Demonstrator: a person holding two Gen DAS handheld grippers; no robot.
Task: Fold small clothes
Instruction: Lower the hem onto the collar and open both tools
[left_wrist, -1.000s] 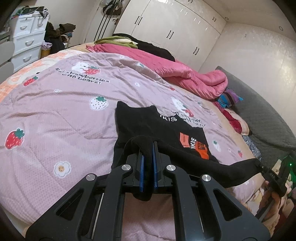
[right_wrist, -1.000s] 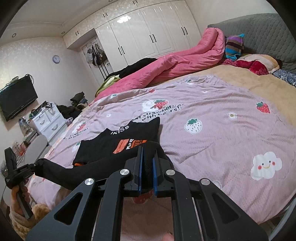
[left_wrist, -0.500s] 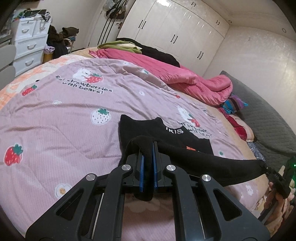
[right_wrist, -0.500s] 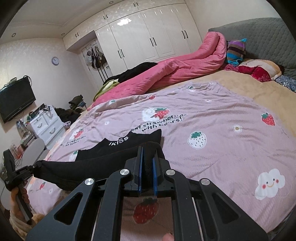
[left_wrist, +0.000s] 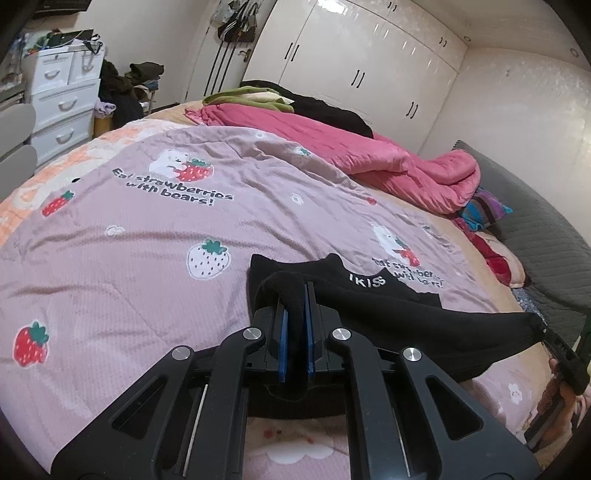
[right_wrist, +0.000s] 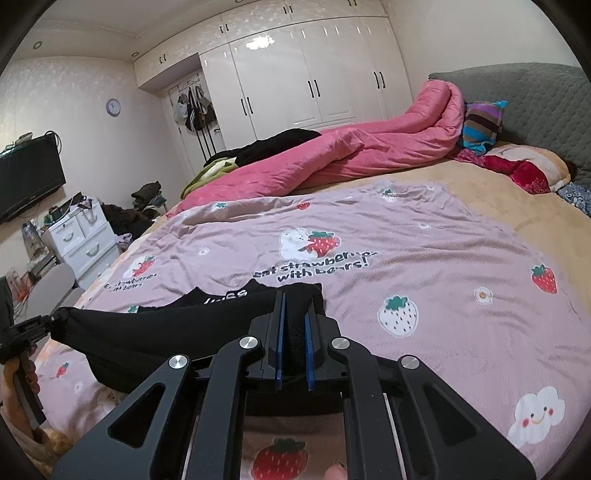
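Note:
A small black garment (left_wrist: 406, 314) with white lettering lies partly on the pink strawberry quilt (left_wrist: 129, 258). My left gripper (left_wrist: 294, 314) is shut on its near left edge. My right gripper (right_wrist: 294, 321) is shut on the near right edge (right_wrist: 299, 295). The held edge stretches taut between them, lifted over the far part of the garment (right_wrist: 221, 295). Each gripper shows in the other's view: the right one at the far right (left_wrist: 561, 354), the left one at the far left (right_wrist: 26, 332).
A pink duvet (left_wrist: 369, 155) and dark clothes (left_wrist: 325, 110) are piled along the far side of the bed. Pillows (right_wrist: 517, 170) and a grey headboard (right_wrist: 535, 99) lie to the right. White drawers (left_wrist: 62, 107) stand left of the bed.
Both grippers have carried the held edge forward over the garment. The orange print is now covered; only the collar strip with white lettering shows.

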